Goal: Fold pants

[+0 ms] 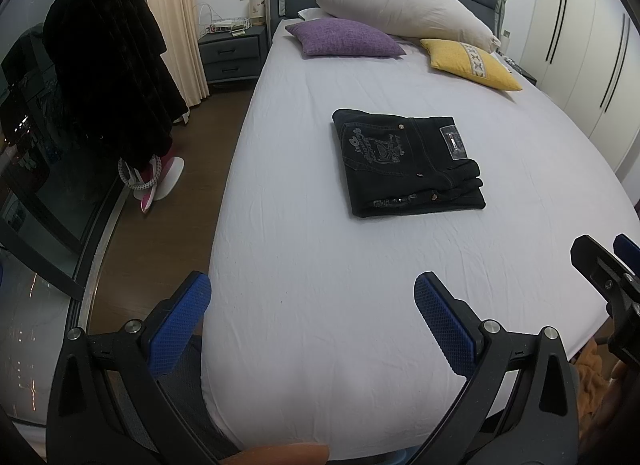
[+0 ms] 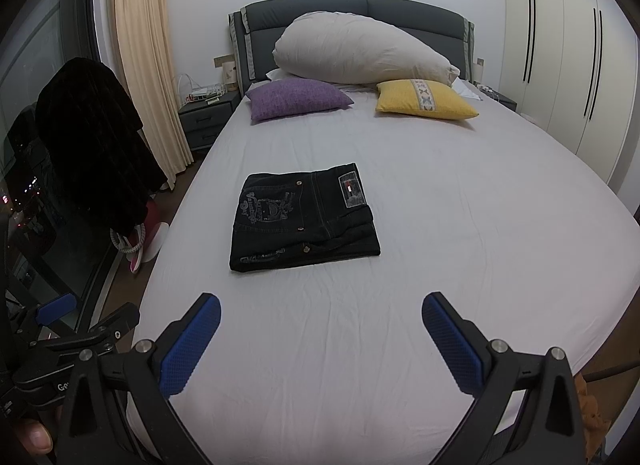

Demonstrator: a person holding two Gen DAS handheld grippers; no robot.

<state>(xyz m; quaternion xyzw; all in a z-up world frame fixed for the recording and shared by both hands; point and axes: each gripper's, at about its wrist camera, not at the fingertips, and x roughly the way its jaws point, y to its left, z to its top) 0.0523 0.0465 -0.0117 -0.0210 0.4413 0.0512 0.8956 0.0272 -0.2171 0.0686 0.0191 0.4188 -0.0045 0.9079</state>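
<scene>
Both claws, left (image 1: 312, 301) and right (image 2: 321, 323), hover level, jaws apart, empty; folded pants (image 2: 305, 217) lie ahead on the bed (image 2: 440, 265).

Dim, even indoor light, soft shadows, sharp focus throughout, strong fisheye bending and dark vignetted corners.

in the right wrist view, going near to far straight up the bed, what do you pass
right tongs, open over the sheet → bare white sheet → folded black pants → purple cushion → big cream pillow → dark grey headboard
</scene>
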